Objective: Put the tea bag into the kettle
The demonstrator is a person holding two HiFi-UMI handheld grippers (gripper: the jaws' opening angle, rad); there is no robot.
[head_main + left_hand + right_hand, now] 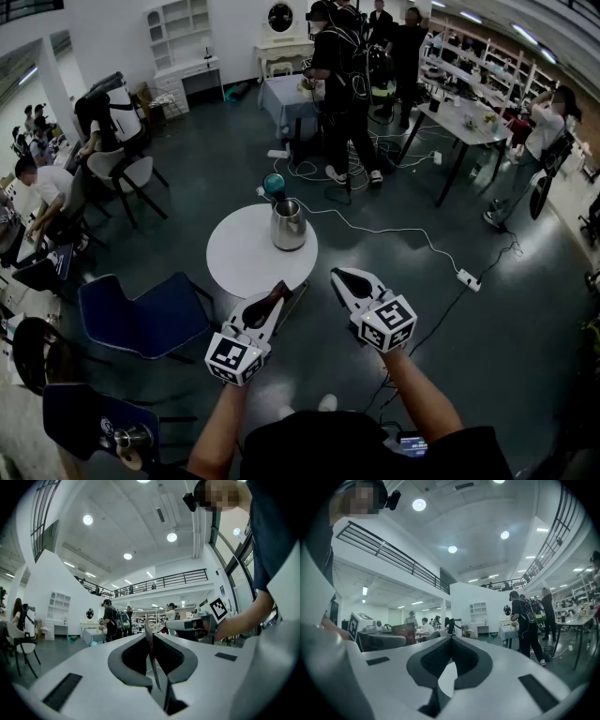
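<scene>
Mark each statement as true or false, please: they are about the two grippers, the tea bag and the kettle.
1. The left gripper is shut on the tea bag. True.
2. The kettle stands on the floor. False: it stands on the table.
3. The right gripper is shut and empty. True.
4. The tea bag is inside the kettle. False: the left gripper holds it, apart from the kettle.

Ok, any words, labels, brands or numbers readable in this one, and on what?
No text is readable anywhere.
Left tool and right tool: black-and-white square marker patterns only, no letters.
Kettle: too small to show any brand.
Tea bag, clamped in the left tool: seen edge-on, no print can be made out.
</scene>
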